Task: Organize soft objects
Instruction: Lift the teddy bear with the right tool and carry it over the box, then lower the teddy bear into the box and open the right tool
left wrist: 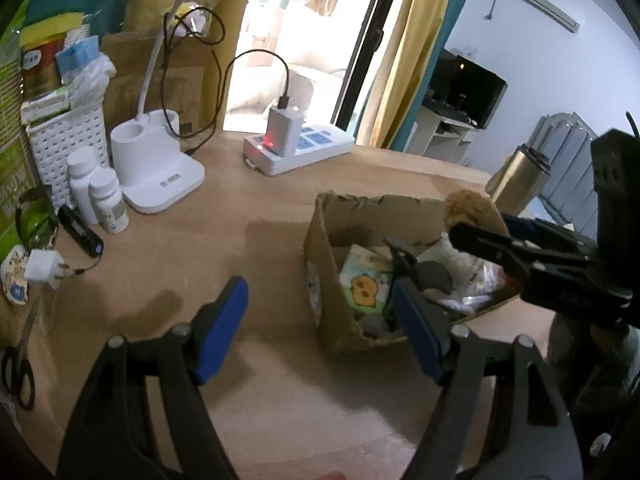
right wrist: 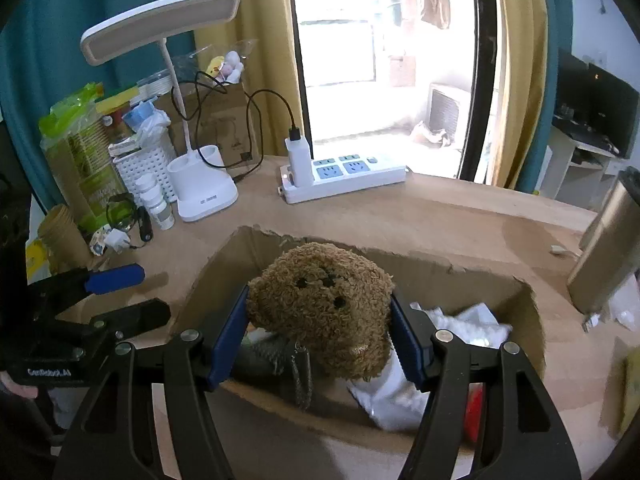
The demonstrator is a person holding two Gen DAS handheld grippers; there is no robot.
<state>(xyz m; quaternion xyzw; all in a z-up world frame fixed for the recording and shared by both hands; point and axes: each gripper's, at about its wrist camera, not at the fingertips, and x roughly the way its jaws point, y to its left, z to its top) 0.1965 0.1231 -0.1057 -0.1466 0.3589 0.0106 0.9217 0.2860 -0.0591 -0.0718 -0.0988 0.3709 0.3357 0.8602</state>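
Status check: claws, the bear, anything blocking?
Right claw shut on brown bear, over cardboard box. Left claw open, empty. Box partly full; drop path clear.

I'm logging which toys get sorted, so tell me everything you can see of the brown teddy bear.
The teddy bear is small, with curly brown plush fur, black bead eyes and a dark stitched nose. Its head tilts sideways, face toward the camera. The right gripper clamps it, a blue pad on each side, holding it over the open cardboard box. Its lower body hides behind the head. From the left wrist view only a furry brown edge shows.
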